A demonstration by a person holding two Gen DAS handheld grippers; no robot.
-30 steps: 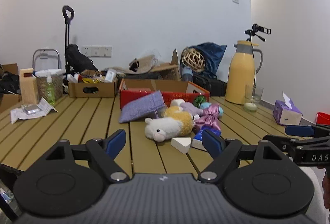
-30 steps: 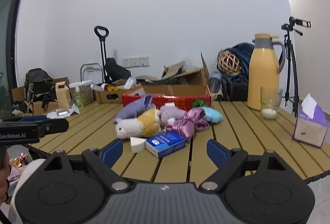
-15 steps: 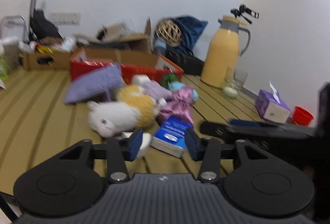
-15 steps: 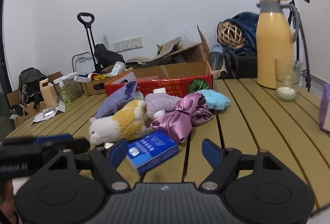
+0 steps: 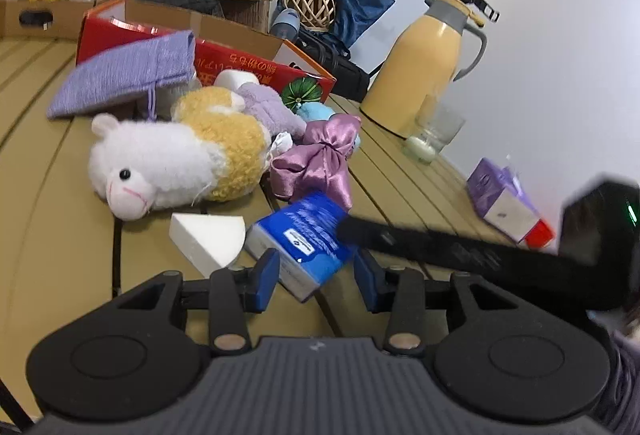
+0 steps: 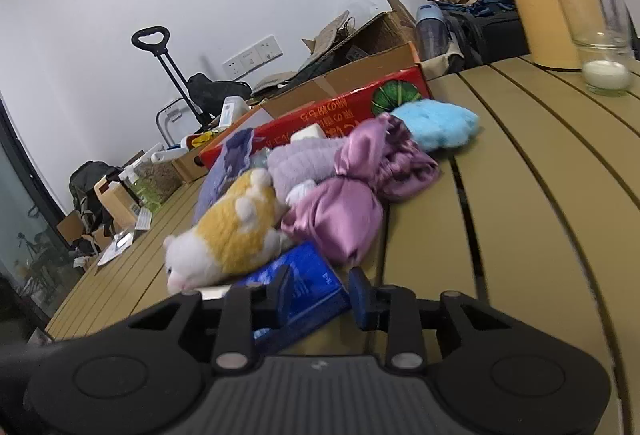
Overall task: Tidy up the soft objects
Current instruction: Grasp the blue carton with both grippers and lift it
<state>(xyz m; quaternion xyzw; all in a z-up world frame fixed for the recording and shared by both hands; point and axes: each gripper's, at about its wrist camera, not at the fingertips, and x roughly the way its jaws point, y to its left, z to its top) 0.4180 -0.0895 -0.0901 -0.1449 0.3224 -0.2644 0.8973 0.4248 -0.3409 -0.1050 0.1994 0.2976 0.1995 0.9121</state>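
Note:
A pile of soft things lies on the slatted table: a white-and-yellow plush animal (image 5: 176, 159) (image 6: 228, 235), a purple satin bow (image 5: 320, 163) (image 6: 352, 211), a lilac pouch (image 5: 128, 75), a light blue plush (image 6: 436, 125), a white sponge wedge (image 5: 208, 239) and a blue tissue pack (image 5: 308, 239) (image 6: 304, 295). My left gripper (image 5: 316, 277) is open with the pack's near end between its fingers. My right gripper (image 6: 320, 299) is partly closed around the pack's other side; contact is unclear. The right gripper crosses the left wrist view (image 5: 460, 255).
A red cardboard box (image 5: 256, 63) stands open behind the pile. A yellow thermos (image 5: 424, 63), a glass with a candle (image 6: 600, 47) and a purple tissue box (image 5: 504, 195) stand on the right. Boxes and bags line the wall behind.
Both grippers have moved forward and down to the blue tissue pack. Both have narrowed, and the pack now sits between their fingers.

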